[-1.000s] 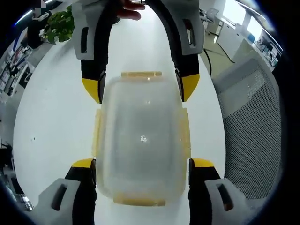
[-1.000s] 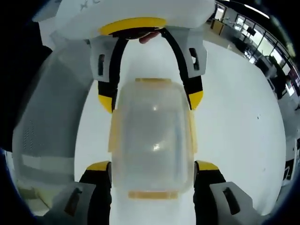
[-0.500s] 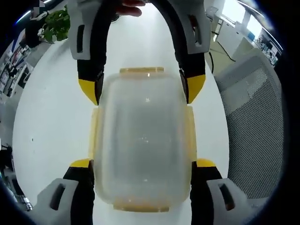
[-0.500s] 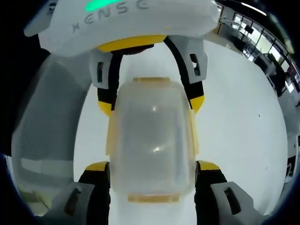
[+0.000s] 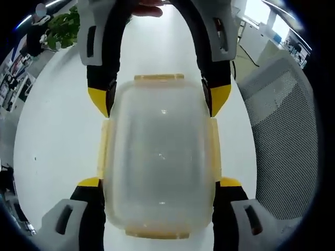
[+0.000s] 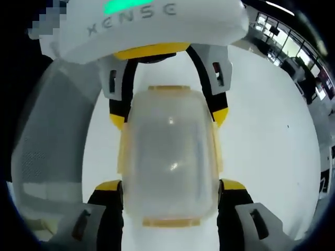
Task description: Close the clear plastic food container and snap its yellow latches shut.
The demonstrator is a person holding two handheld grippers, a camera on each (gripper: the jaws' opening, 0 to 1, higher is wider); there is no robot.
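Lying in the middle of both views, the clear plastic food container (image 5: 159, 157) (image 6: 170, 162) has its long axis along the vertical of the frame, from the near jaws at the bottom up to the other gripper at the top. Its lid is on. It rests on a white table (image 5: 57, 120) (image 6: 267, 146).

In the left gripper view, the left gripper (image 5: 158, 183) has its jaws spread, one yellow tip at each side of the near end of the container, just beside its walls; real contact cannot be judged. The right gripper (image 5: 159, 99) comes down from the top of the frame, and its yellow tips stand at both sides of the far end in the same way. In the right gripper view the picture is mirrored: the right gripper (image 6: 170, 185) is at the bottom and the left gripper (image 6: 168, 116) at the top, both wide open around the container.

The yellow latches (image 5: 159, 77) (image 6: 168, 89) show on all four sides, pale and blurred behind the cloudy plastic. Whether each one is snapped down is hard to make out. What is inside the container cannot be seen.

A mesh chair back (image 5: 285, 136) (image 6: 49, 141) stands beside the table, and a green plant (image 5: 62, 26) is in the upper left of the left gripper view. A fingertip (image 5: 146, 8) is cut off by the top edge.
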